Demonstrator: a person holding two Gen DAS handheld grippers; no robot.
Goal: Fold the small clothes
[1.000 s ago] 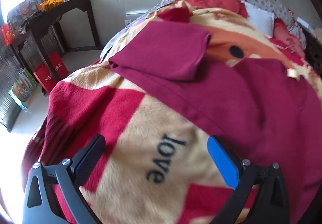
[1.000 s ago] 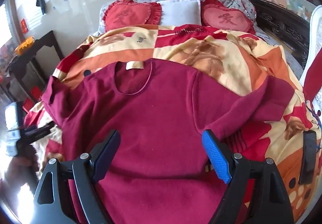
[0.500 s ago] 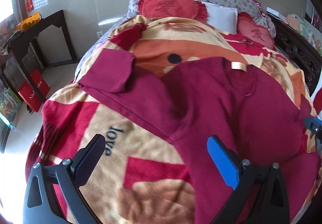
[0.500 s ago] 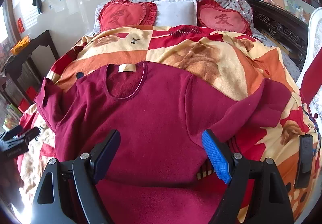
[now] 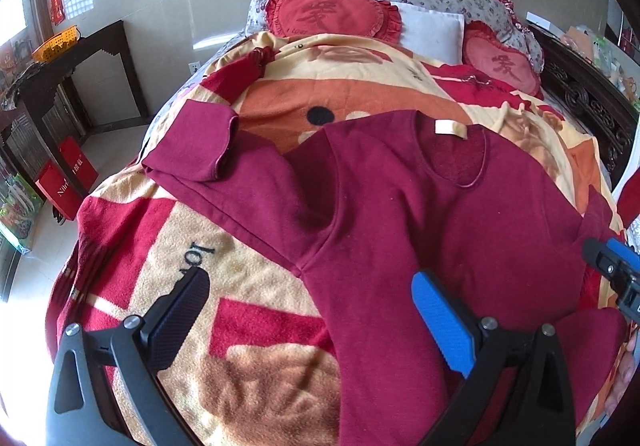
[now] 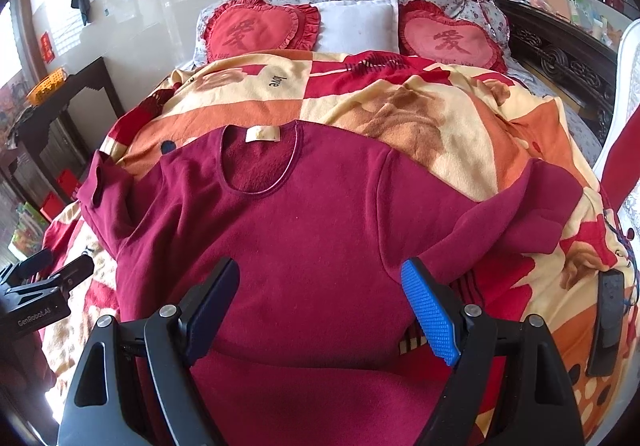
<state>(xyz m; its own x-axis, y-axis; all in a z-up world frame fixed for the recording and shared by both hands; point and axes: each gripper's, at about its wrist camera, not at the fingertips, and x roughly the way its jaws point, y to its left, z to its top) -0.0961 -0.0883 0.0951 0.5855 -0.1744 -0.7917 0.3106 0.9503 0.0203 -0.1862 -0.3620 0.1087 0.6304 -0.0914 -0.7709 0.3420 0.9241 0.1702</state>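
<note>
A dark red long-sleeved top (image 6: pixel 304 234) lies face up on the patterned blanket (image 6: pixel 420 113), neck with a cream label (image 6: pixel 262 133) towards the pillows. Its left sleeve (image 5: pixel 200 149) is doubled back on itself; the right sleeve (image 6: pixel 532 201) runs out to the bed's right side. The top also shows in the left wrist view (image 5: pixel 440 213). My left gripper (image 5: pixel 308 310) is open and empty above the top's lower left edge. My right gripper (image 6: pixel 320 298) is open and empty above the top's lower middle.
Two red heart cushions (image 6: pixel 260 29) and a white pillow (image 6: pixel 356 25) lie at the head of the bed. A dark wooden table (image 5: pixel 60 85) stands to the left, red boxes (image 5: pixel 66 177) on the floor. A dark phone (image 6: pixel 606 322) lies on the blanket at right.
My left gripper has swung right, from over the blanket's "love" patch to the top's left edge. My right gripper has shifted slightly. Both stay open.
</note>
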